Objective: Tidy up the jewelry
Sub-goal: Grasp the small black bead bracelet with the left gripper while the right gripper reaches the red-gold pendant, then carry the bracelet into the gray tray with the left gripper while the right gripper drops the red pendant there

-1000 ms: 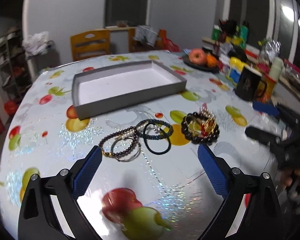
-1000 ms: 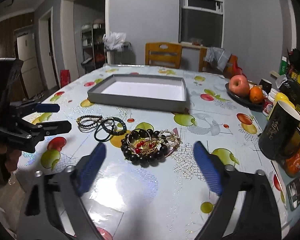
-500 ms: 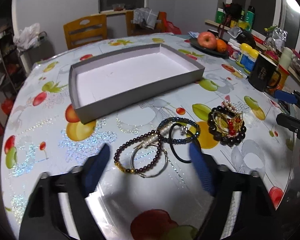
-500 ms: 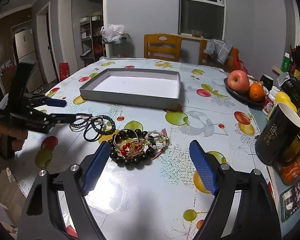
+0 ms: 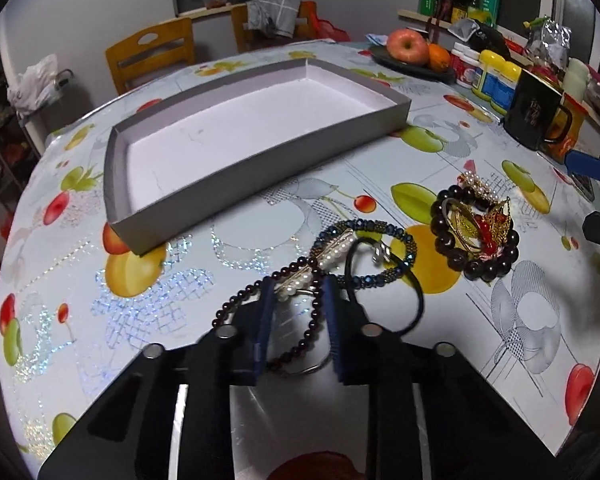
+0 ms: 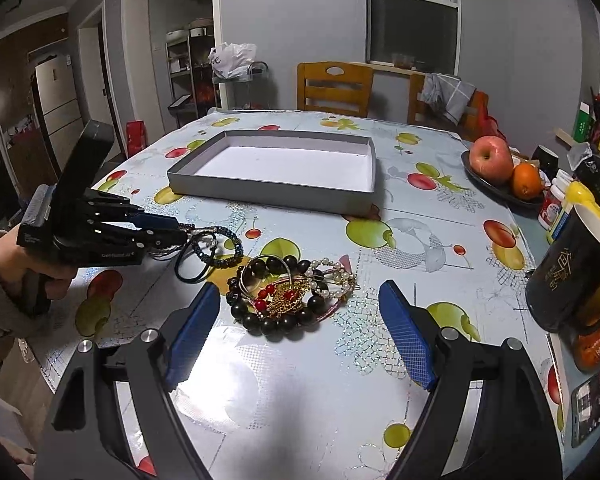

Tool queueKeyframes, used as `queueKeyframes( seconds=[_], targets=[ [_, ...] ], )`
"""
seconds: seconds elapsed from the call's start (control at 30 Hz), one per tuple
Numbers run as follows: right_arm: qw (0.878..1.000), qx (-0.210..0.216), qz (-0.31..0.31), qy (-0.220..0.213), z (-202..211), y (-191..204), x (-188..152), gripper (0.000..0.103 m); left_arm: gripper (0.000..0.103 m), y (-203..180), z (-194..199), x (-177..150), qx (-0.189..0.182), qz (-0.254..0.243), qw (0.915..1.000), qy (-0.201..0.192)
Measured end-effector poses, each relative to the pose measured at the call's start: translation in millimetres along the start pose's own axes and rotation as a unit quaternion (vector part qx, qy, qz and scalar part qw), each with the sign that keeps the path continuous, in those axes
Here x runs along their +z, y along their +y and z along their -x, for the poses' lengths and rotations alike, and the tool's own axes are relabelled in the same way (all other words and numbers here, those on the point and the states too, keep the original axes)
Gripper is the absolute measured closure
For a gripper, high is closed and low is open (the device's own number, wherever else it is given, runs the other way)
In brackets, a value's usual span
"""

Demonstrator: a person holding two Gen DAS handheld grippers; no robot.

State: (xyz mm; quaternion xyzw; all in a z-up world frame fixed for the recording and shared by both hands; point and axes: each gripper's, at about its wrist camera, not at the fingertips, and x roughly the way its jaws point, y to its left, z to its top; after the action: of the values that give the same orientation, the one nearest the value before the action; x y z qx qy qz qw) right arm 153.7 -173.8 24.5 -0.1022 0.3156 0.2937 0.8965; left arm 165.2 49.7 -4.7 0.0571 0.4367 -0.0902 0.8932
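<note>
An empty grey tray [image 5: 236, 168] with a white floor stands on the fruit-print table; it also shows in the right wrist view [image 6: 268, 194]. In front of it lies a tangle: a dark red bead bracelet [image 5: 240, 300], a pearl strand [image 5: 332, 256], a blue bead bracelet [image 5: 396, 268] and a black band [image 5: 416, 300]. My left gripper [image 5: 296, 292] is nearly shut around the dark red bracelet and a thin metal ring; it also shows in the right wrist view [image 6: 180, 232]. A second pile with large dark beads [image 6: 288, 300] lies before my open, empty right gripper [image 6: 300, 300].
A black mug [image 6: 572, 276] and bottles [image 6: 572, 208] stand at the right edge. A dish with an apple and an orange [image 6: 500, 168] sits behind them. Wooden chairs [image 6: 332, 88] stand beyond the table. A phone [image 6: 592, 400] lies at the right front.
My left gripper has moved forward onto the left tangle and closed from wide open to nearly shut around it. My right gripper has stayed open over the dark bead pile.
</note>
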Motion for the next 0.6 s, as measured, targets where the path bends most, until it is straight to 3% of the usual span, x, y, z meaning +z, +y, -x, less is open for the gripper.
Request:
queueKeyframes(
  seconds=[0.43, 0.53, 0.6],
  targets=[
    [1.000, -0.001, -0.008, 0.015, -12, -4, -2, 0.023, 0.097, 35, 42, -15, 0.000, 0.041, 0.9977, -0.054],
    [0.999, 0.005, -0.010, 0.033, -22, -6, -2, 0.033, 0.097, 44, 54, -19, -0.002, 0.057, 0.9960, -0.069],
    [0.999, 0.015, -0.010, 0.048, -30, -6, -3, 0.046, 0.097, 48, 62, -21, -0.001, 0.062, 0.9950, -0.078]
  ],
)
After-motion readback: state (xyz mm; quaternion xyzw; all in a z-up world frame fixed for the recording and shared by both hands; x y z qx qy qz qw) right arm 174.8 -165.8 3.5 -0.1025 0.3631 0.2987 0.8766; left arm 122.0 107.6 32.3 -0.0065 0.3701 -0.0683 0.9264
